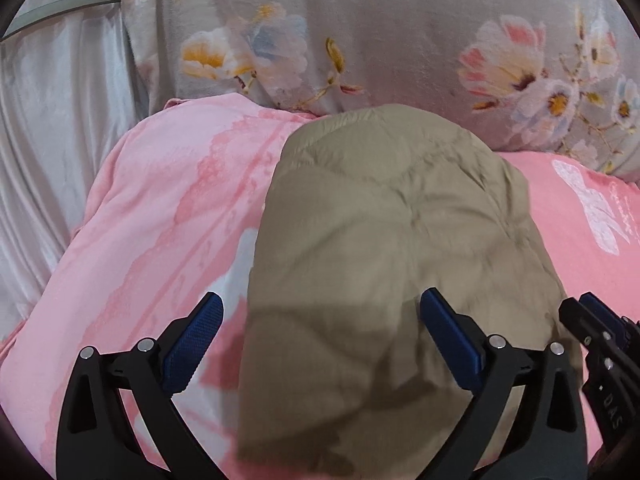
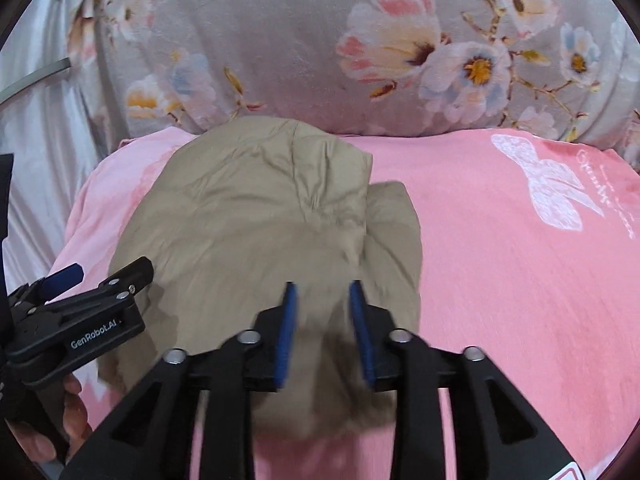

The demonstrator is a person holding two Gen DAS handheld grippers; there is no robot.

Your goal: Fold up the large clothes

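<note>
The right gripper (image 2: 323, 332) has its jaws partly apart, with tan cloth seen between the blue pads (image 2: 286, 336); the pads do not appear to press on it, though blur there leaves this uncertain. The left gripper (image 1: 320, 344) has its jaws wide apart and holds nothing. It hangs over the near left edge of the garment, 1 pad over the pink sheet and 1 over the tan cloth. The 2 grippers sit close beside each other, the left one visible at the left edge of the right wrist view.

The garment (image 2: 248, 216) is a tan quilted piece, already folded into a compact, roughly oblong bundle. It lies on the pink bedsheet (image 2: 500, 280), its far end just short of the floral pillow (image 2: 304, 40). A smaller flap (image 2: 394, 232) projects along its right side.

Judged step: release after a fold, with both grippers free of the cloth. The next move would call for either tucking the right flap under or over the bundle, or pressing the bundle flat. Either needs a fresh grip on 1 edge only.

Count: 2 grippers, 1 garment, 1 bedsheet, 1 pillow.
</note>
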